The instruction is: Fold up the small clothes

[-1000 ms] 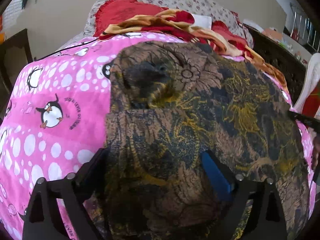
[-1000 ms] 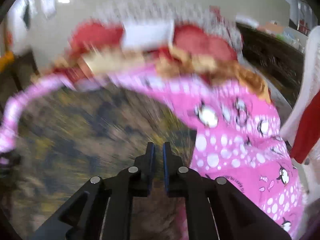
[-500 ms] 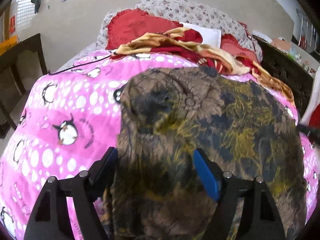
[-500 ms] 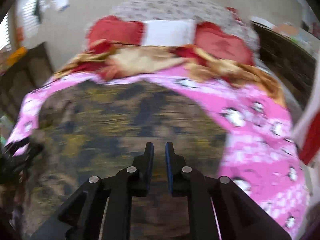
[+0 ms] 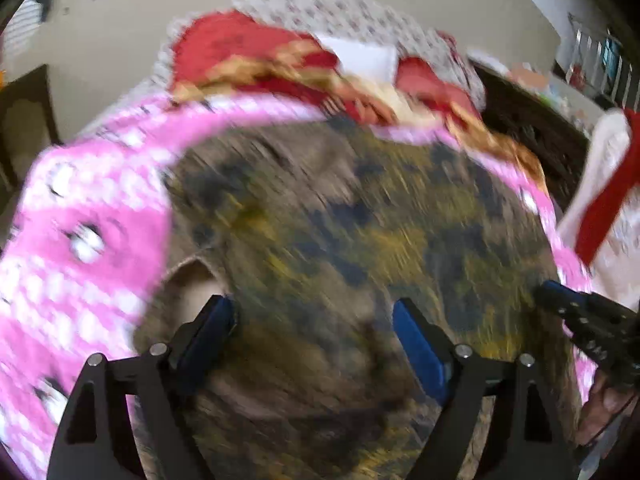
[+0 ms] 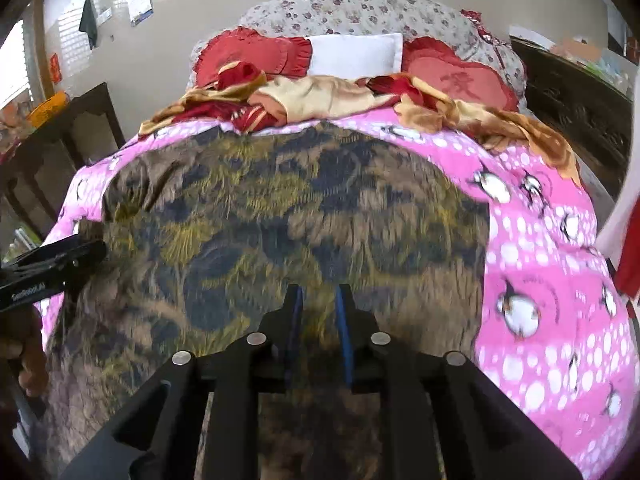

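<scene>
Below, the brown patterned garment (image 6: 280,208) spans the pink penguin quilt (image 6: 552,280) — left gripper (image 5: 312,320) wide, right gripper (image 6: 318,304) opening narrowly, both empty.

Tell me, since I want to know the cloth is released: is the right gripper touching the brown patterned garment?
Cannot tell. In the right wrist view the right gripper shows a narrow gap over the brown patterned garment, but blur hides any contact.

Two close fisheye wrist views, angled down the bed, both over the brown patterned garment (image 5: 352,240).
</scene>
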{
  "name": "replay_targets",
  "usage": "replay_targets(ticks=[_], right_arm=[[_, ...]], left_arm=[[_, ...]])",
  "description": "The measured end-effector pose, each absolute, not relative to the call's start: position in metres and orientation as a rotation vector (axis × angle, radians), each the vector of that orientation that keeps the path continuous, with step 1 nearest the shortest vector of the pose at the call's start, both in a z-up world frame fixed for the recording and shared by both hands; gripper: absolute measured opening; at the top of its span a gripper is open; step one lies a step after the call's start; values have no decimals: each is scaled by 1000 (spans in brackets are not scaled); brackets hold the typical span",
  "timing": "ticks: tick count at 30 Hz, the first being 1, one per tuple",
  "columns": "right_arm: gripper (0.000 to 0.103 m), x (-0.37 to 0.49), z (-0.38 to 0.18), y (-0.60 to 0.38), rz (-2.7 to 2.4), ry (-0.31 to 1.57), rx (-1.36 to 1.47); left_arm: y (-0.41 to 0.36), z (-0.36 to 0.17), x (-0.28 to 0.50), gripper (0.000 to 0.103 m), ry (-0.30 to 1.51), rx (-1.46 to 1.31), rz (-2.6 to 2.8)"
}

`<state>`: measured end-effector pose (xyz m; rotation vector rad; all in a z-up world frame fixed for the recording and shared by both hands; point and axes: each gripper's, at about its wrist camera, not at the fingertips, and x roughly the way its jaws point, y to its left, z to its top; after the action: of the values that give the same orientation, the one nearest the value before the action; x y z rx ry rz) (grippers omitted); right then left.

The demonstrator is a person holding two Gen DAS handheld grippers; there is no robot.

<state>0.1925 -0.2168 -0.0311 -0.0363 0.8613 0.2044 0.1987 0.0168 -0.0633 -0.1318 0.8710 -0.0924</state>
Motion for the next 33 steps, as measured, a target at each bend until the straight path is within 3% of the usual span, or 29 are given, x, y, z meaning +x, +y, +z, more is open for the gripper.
replay_targets(ticks=[2, 4, 7, 14, 18, 26, 33], right_arm=[[15, 192, -59, -216, 197, 934, -25], [15, 183, -70, -219, 206, 866, -13], [16, 183, -69, -221, 207, 870, -3], [16, 168, -43, -209, 187, 827, -91], [22, 163, -63, -213, 230, 962, -54], [23, 83, -22, -225, 277, 866, -70], [23, -9, -1, -255, 316, 798, -120]], left_arm=[[4, -89, 204, 89, 950, -96, -72], [-12, -96, 198, 98, 904, -2, -55], [-14, -98, 201, 103, 904, -13, -56], [8, -78, 190, 101, 951, -40, -114], [40, -56, 152, 101, 948, 2, -110], [104, -37, 22, 101, 1002, 105, -134], [126, -50, -83, 101, 1059, -72, -167]])
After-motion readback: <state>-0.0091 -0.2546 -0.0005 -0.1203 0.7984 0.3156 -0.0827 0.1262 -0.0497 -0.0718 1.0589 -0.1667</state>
